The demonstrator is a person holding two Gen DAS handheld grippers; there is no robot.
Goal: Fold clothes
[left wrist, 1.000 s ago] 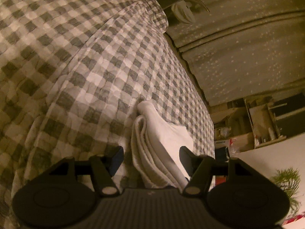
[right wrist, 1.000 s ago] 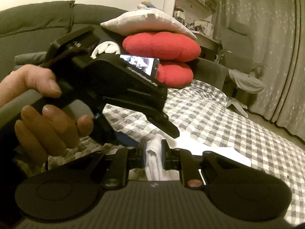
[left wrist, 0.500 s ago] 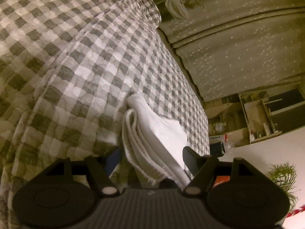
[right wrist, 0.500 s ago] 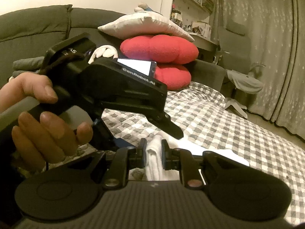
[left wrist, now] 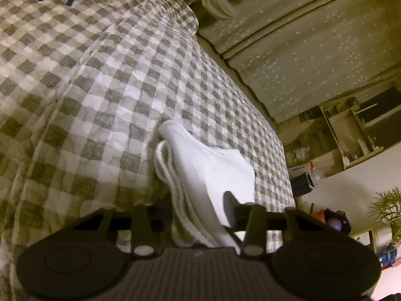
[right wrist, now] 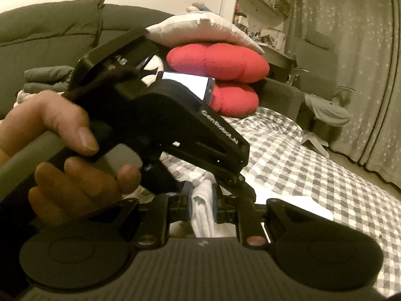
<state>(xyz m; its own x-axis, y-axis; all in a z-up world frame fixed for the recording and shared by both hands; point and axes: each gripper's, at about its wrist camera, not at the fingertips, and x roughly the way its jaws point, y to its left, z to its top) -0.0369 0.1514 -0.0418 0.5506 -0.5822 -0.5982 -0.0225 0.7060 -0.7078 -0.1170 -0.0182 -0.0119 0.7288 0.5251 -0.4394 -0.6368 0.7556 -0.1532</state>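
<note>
Checked bedspread (left wrist: 105, 80) lies open leftward — red cushions (right wrist: 218, 62), seemingly, block its far end.

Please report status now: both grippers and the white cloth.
Right hand-held gripper shut on white cloth. Left hand-held gripper straddling its folded edge, closure unclear. Nothing in the way.

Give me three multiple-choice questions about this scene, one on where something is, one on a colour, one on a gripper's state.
1. Where does the white garment lie?
A. on the checked bedspread
B. on a chair
C. on the floor

2. What colour are the two stacked cushions under the pale pillow?
A. blue
B. red
C. green

3. How is the right gripper?
A. wide open, empty
B. out of view
C. shut on the garment

Key: 1 A, checks surround the garment; 2 B, both are plainly red; 3 C, white cloth is pinched between its fingers.
</note>
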